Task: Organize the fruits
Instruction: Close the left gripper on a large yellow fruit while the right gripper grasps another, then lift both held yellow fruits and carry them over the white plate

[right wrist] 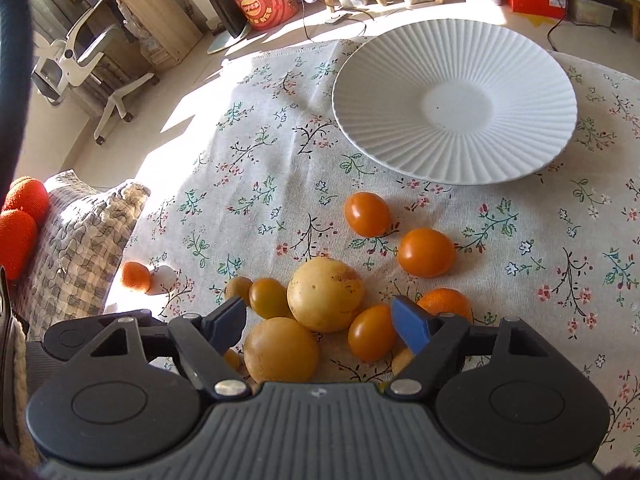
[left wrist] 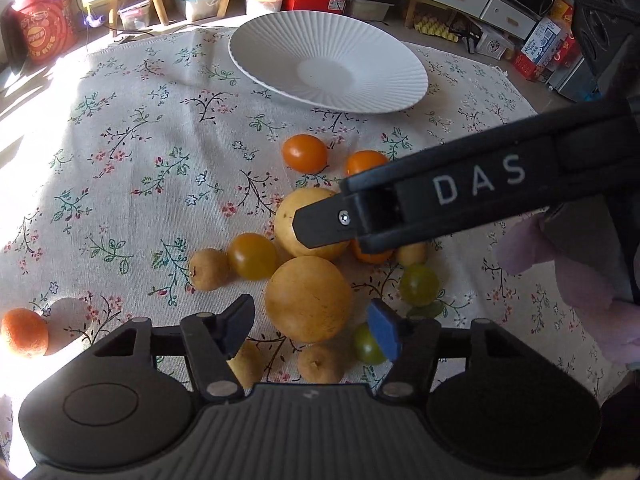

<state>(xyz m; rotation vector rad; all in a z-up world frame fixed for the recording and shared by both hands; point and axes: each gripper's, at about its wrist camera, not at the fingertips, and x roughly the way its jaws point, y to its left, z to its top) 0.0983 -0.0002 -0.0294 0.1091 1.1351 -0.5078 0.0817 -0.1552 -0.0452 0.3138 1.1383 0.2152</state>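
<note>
A white ribbed plate (left wrist: 280, 52) (right wrist: 400, 80) stands empty at the far side of the floral cloth. A cluster of fruit lies in front of it: two large yellow round fruits (left wrist: 308, 300) (right wrist: 326, 294), orange tomatoes (left wrist: 304, 153) (right wrist: 367, 214), small brown fruits (left wrist: 208, 269) and green grapes (left wrist: 419, 285). My left gripper (left wrist: 312, 330) is open, its fingers either side of the near yellow fruit (right wrist: 280, 350). My right gripper (right wrist: 320, 326) is open above the cluster; in the left wrist view its finger (left wrist: 324, 228) reaches over the far yellow fruit.
A lone orange (left wrist: 24, 332) (right wrist: 136, 276) lies near the cloth's left edge beside a pale object. A checked cushion (right wrist: 80, 232) sits left of the table. An office chair (right wrist: 80, 60), boxes and shelves stand on the floor beyond.
</note>
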